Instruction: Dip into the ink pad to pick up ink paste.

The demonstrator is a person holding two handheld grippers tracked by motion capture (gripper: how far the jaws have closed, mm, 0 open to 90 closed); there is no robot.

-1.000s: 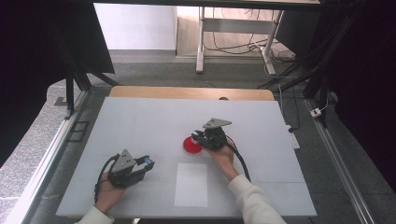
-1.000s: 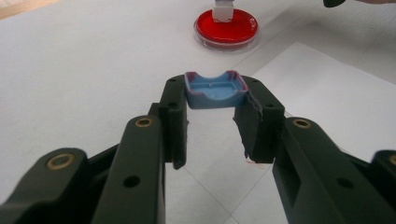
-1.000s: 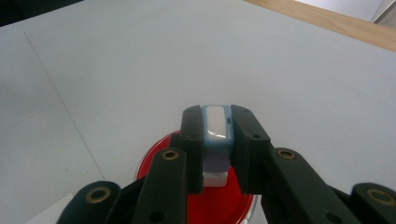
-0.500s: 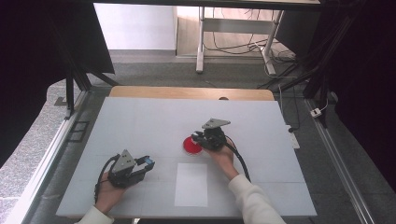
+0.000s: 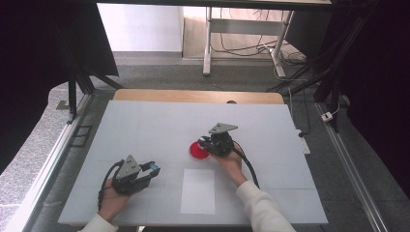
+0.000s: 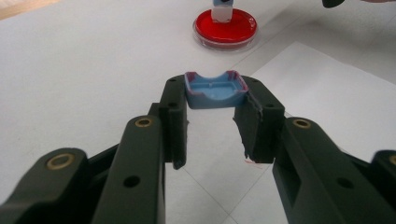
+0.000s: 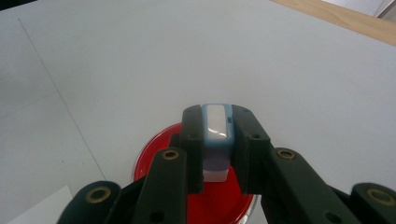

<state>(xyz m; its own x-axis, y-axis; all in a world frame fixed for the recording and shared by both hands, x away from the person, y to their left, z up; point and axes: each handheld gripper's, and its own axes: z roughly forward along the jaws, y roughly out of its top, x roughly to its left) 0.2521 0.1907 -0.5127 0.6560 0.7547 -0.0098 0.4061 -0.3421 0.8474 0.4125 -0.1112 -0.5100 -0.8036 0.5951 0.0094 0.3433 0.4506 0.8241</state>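
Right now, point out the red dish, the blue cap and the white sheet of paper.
red dish (image 6: 225,27): left gripper view, its red inside.
blue cap (image 6: 215,90): left gripper view, hollow inner face, between the jaws.
white sheet of paper (image 5: 198,191): high view, its middle.

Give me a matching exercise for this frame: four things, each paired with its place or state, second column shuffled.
Things:
1. blue cap
2. stamp
3. red ink dish
4. white paper sheet

Places or states:
A. lies flat on the table near the front edge, between the two hands
B. clamped in the left gripper
C. sits on the table under the right gripper's load
D. clamped in the right gripper, its lower end over the red

Pairs: 1-B, 2-D, 3-C, 4-A
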